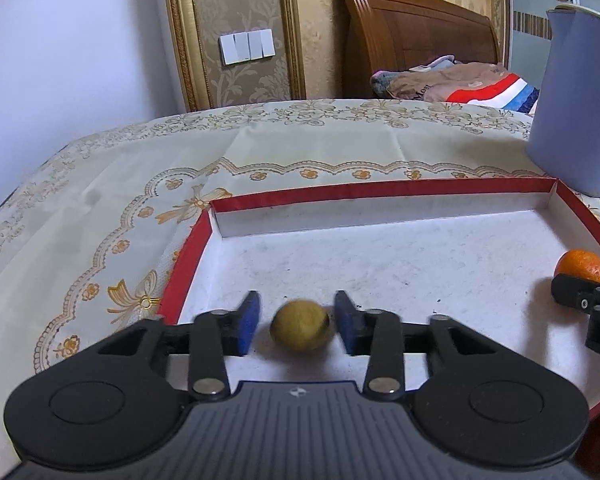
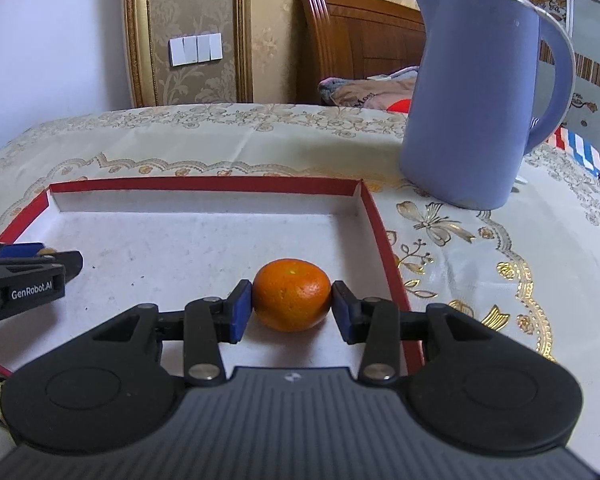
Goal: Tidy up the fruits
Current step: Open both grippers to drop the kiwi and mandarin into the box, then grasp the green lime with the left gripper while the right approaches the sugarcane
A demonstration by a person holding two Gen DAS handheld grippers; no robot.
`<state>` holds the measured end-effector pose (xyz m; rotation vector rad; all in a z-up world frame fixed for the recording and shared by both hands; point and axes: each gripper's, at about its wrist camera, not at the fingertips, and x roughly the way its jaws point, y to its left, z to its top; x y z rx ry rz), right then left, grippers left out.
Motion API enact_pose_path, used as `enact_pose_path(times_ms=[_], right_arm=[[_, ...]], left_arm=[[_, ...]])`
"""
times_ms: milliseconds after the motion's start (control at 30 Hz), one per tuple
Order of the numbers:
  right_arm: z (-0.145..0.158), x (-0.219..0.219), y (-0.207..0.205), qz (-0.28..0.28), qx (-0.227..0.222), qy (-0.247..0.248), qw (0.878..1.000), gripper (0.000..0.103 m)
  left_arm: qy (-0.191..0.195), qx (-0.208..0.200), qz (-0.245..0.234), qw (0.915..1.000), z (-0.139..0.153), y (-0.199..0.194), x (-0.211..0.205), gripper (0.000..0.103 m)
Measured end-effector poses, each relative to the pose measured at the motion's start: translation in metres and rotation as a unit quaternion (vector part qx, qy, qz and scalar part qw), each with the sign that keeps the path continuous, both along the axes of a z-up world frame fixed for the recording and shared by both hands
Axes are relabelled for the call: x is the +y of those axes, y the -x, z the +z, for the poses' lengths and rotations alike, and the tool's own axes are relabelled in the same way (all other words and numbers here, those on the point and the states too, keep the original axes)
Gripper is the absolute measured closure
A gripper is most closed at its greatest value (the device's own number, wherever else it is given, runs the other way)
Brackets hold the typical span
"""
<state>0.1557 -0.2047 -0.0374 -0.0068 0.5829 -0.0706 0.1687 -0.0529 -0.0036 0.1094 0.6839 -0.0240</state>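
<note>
A home bedroom: a carved wooden headboard [image 1: 416, 36] with folded bedding [image 1: 456, 84] beyond the tongs, gold-patterned wallpaper [image 1: 236, 12], wall switches [image 1: 247, 46], an embroidered cloth [image 1: 100, 200] on the desk, a blue kettle [image 2: 472, 112]

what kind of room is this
Most likely a bedroom in a home: a wooden headboard with folded bedding stands behind the table, whose floral tablecloth carries a blue kettle. Patterned wallpaper and a wall switch panel fit that too.
</note>
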Motion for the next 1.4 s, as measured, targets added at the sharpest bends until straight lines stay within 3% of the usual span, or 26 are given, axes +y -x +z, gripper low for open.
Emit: enact_pose_path(times_ms=[33,233,300,333,467,600,700,967,1200,1400], right_arm=[[0.0,0.0,0.0,-0.001,-0.001,-0.002,1.0,0.062],[0.001,-0.004,0.002,-0.003,-0.007,-0.016,1.0,0.059],[0.004,-0.003,0.006,-0.006,-0.025,-0.014,1.0,0.037],[0.006,-0.003,0.009,-0.01,-0.036,-0.008,0.999,0.033],[0.012,0.001,0.023,-0.02,-0.08,0.023,0.996,0.028],[0.017,-0.008,0.048,-0.029,-0.113,0.009,0.993,0.017],[0.015,-0.018,0.073,-0.043,-0.137,-0.012,0.99,0.007],[0.008,-0.024,0.118,-0.034,-0.167,-0.037,0.985,0.003],[0.007,-0.024,0.123,-0.044,-0.173,-0.037,0.983,0.0],[0.007,-0.025,0.123,-0.05,-0.169,-0.038,0.984,0.0]], left_arm=[[0.002,-0.001,-0.002,1.0,0.0,0.0,0.0,0.047],[-0.015,-0.024,-0.003,0.9996,0.003,0.005,-0.003,0.046],[-0.02,-0.026,-0.007,0.9994,0.003,0.007,-0.006,0.046],[-0.02,-0.026,-0.006,0.9995,0.004,0.007,-0.006,0.046],[-0.01,-0.039,0.001,0.9992,0.013,0.016,-0.001,0.046],[0.015,-0.063,-0.002,0.9979,0.03,0.043,0.015,0.045],[0.039,-0.079,0.006,0.9961,0.039,0.072,0.037,0.031],[0.067,-0.08,0.011,0.9944,0.036,0.129,0.087,0.031],[0.052,-0.07,0.001,0.9962,0.015,0.166,0.096,0.031],[0.068,-0.061,-0.018,0.9957,0.003,0.179,0.091,0.031]])
